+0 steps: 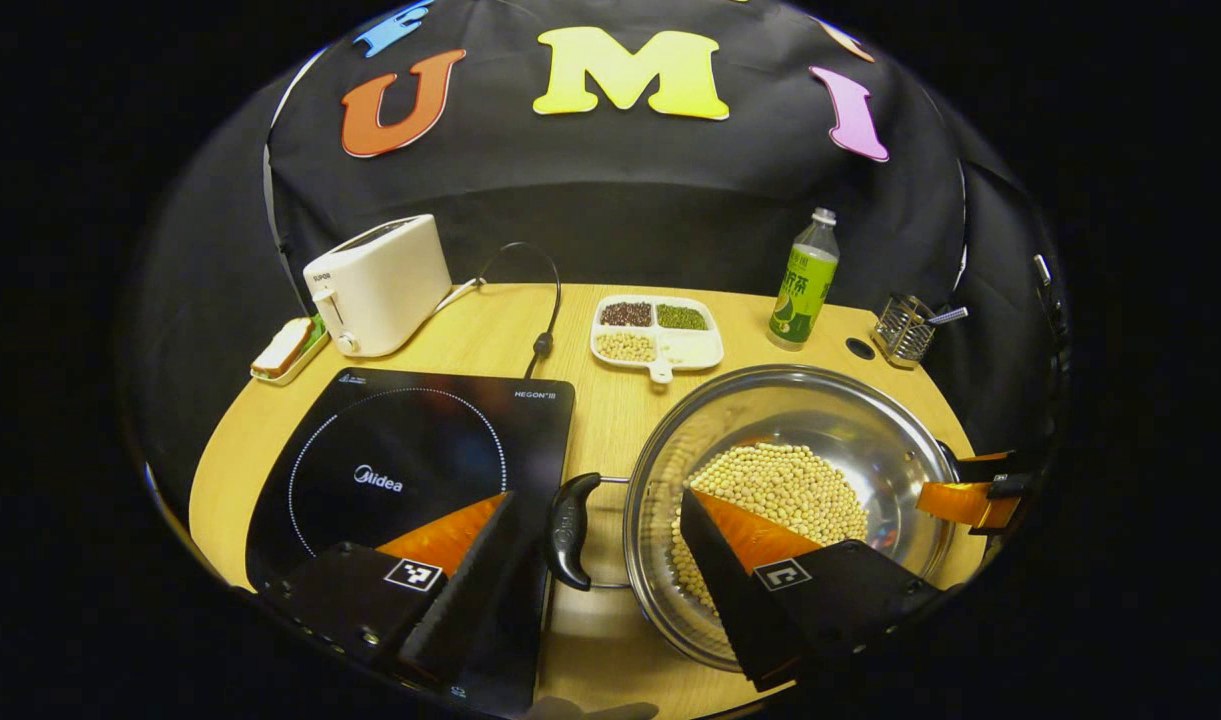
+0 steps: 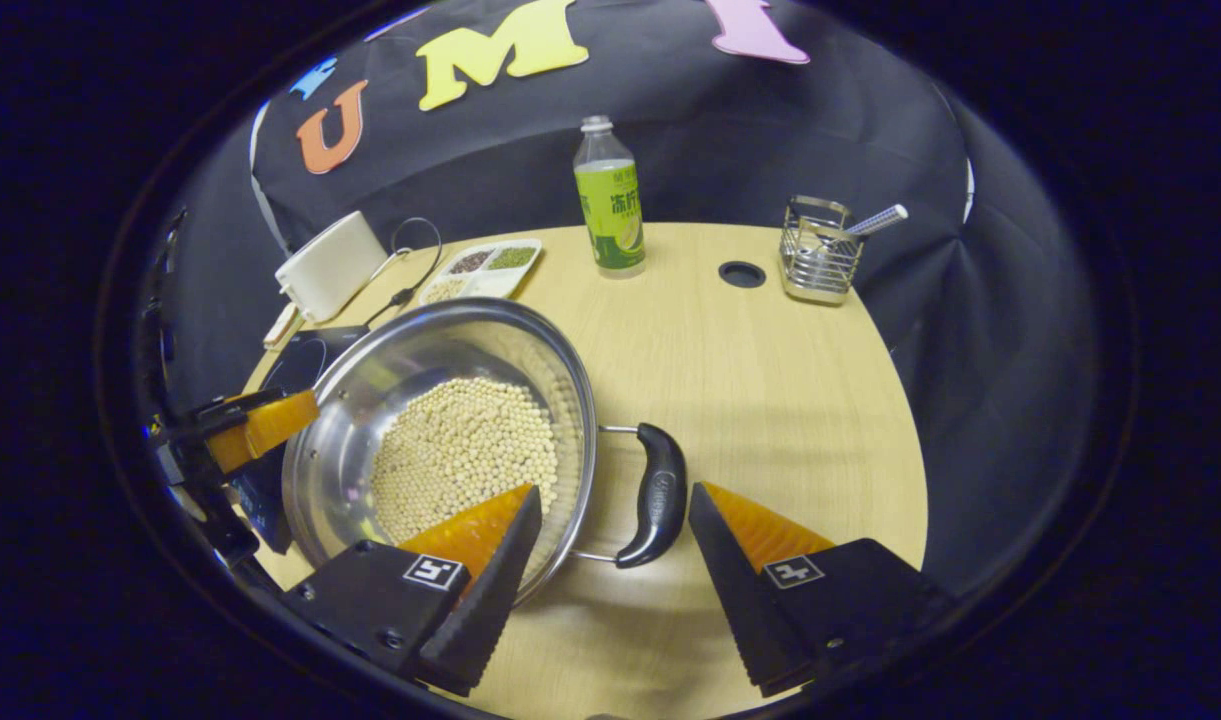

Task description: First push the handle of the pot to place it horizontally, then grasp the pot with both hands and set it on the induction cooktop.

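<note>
A steel pot (image 1: 830, 410) holding soybeans (image 1: 780, 490) stands on the wooden table just right of the black induction cooktop (image 1: 400, 470). My left gripper (image 1: 598, 495) is open and straddles the pot's near black handle (image 1: 570, 530), one finger over the cooktop and the other over the beans. In the right gripper view, my right gripper (image 2: 613, 490) is open around the pot's other handle (image 2: 658, 495), with one finger inside the pot's rim (image 2: 420, 350) and one over bare table. Each gripper shows across the pot from the other: the right gripper (image 1: 955, 480) and the left gripper (image 2: 270, 415).
At the back stand a white toaster (image 1: 380, 285) with its cable, a divided tray of beans (image 1: 658, 332), a green bottle (image 1: 803, 290) and a wire holder (image 1: 902, 330). Bread on a small dish (image 1: 288, 350) lies at the far left. A cable hole (image 2: 742, 273) marks the table.
</note>
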`<action>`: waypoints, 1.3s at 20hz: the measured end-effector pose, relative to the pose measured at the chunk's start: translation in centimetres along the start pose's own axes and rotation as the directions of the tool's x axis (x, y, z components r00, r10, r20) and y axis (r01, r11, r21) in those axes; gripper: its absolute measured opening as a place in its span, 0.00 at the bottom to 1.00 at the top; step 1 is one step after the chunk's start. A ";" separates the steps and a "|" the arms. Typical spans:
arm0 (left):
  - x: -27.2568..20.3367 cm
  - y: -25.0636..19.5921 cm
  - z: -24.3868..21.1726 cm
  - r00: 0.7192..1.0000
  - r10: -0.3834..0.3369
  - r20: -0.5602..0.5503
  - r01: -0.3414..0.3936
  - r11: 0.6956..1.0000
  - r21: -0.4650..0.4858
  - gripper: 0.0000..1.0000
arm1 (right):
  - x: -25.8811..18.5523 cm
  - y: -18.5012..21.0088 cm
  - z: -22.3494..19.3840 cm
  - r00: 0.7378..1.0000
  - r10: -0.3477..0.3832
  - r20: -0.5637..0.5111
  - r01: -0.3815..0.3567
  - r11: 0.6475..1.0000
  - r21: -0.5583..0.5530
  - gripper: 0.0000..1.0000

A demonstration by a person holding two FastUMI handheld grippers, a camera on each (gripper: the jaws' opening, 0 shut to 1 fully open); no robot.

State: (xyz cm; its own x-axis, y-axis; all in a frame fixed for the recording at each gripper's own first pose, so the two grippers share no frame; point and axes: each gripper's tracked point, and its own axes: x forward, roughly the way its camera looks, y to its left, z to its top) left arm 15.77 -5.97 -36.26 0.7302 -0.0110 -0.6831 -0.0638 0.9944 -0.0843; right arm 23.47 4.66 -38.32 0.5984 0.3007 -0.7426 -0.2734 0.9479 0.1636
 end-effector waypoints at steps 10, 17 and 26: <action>1.6 1.0 -1.6 0.993 0.085 -0.087 -0.080 0.995 0.060 0.67 | 0.8 -0.2 -0.5 0.995 -0.039 -0.094 0.042 0.998 0.036 0.67; 0.6 1.3 -0.9 0.994 0.024 -0.104 -0.018 0.998 0.061 0.61 | -1.4 0.5 -0.4 0.993 -0.089 -0.076 0.094 0.993 0.068 0.55; -3.7 7.0 2.6 1.000 -0.001 -0.025 0.003 0.995 0.096 0.60 | -5.5 7.9 1.3 0.995 -0.099 0.000 0.098 0.993 0.071 0.55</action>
State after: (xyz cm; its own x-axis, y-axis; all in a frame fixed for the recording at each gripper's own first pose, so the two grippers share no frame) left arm 14.36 1.29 -32.40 0.7133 -0.0143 -0.7007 0.0040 0.9999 -0.0163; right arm 19.01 10.58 -32.09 0.6227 0.2058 -0.7549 -0.1587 0.9780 0.1357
